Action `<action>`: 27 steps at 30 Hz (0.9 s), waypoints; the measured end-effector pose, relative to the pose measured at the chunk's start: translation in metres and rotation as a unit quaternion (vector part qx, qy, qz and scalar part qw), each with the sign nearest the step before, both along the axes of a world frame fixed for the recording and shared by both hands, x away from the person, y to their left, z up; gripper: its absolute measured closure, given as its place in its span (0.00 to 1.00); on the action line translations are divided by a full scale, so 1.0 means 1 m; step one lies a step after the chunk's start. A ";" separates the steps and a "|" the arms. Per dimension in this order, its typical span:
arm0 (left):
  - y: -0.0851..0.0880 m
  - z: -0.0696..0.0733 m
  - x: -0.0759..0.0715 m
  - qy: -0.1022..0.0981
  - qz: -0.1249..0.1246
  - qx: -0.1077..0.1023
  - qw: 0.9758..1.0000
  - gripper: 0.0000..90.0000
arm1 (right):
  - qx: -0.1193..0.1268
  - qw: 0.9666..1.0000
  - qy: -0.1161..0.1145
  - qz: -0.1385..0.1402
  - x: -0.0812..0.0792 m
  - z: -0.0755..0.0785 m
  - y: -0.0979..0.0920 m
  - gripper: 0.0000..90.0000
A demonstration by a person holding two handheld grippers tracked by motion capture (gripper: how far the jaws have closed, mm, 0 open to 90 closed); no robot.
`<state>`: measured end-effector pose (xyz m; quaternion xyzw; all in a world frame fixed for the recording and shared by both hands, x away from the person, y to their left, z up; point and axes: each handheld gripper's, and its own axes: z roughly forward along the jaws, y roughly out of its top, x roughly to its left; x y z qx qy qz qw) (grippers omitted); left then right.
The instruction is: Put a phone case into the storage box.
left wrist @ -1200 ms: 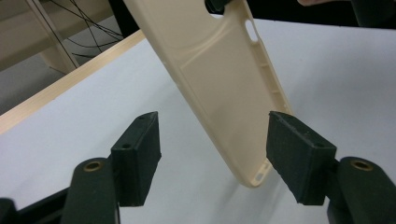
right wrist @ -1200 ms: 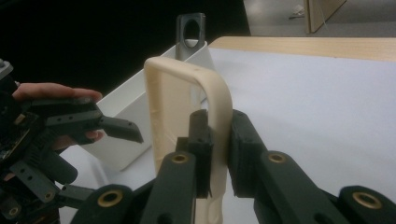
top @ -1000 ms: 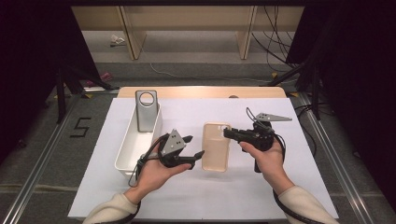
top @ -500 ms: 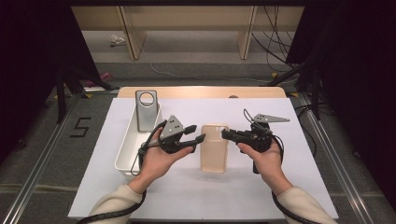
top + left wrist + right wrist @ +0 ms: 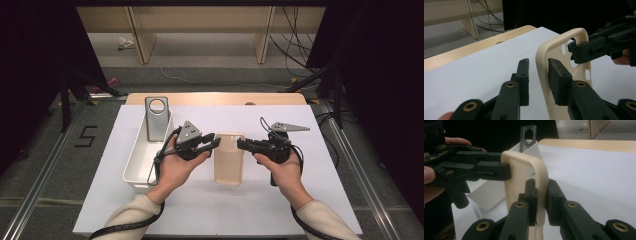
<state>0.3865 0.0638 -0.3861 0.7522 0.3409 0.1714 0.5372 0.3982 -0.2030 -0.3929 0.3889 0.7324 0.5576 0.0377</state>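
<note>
The right tool [image 5: 241,144] clamps the right rim of the cream phone case [image 5: 229,165], propping its far end off the tabletop [image 5: 320,200] near the middle so the left tool [image 5: 216,142] can take the opposite rim. Its jaws have just been closing with that rim between them, one pad [image 5: 556,82] touching, a gap remaining. One case, one white bin [image 5: 134,165] toward the left edge, one grey phone [image 5: 157,118] leaning in it.

The cream phone case's [image 5: 524,182] lower end is cut off by the right gripper view's bottom edge
</note>
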 end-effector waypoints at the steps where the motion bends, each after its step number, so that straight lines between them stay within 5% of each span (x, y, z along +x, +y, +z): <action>1: 0.000 0.000 0.000 0.001 0.000 0.000 1.000 0.79 | 0.000 1.000 0.000 0.000 0.000 0.000 0.000 0.91; 14: -0.004 0.001 -0.002 0.011 0.024 -0.014 1.000 0.92 | -0.005 1.000 -0.006 0.000 -0.001 -0.001 0.003 0.90; 27: -0.007 0.006 -0.006 0.000 0.048 -0.007 0.999 0.93 | -0.012 1.000 -0.014 -0.002 -0.001 -0.002 0.005 0.88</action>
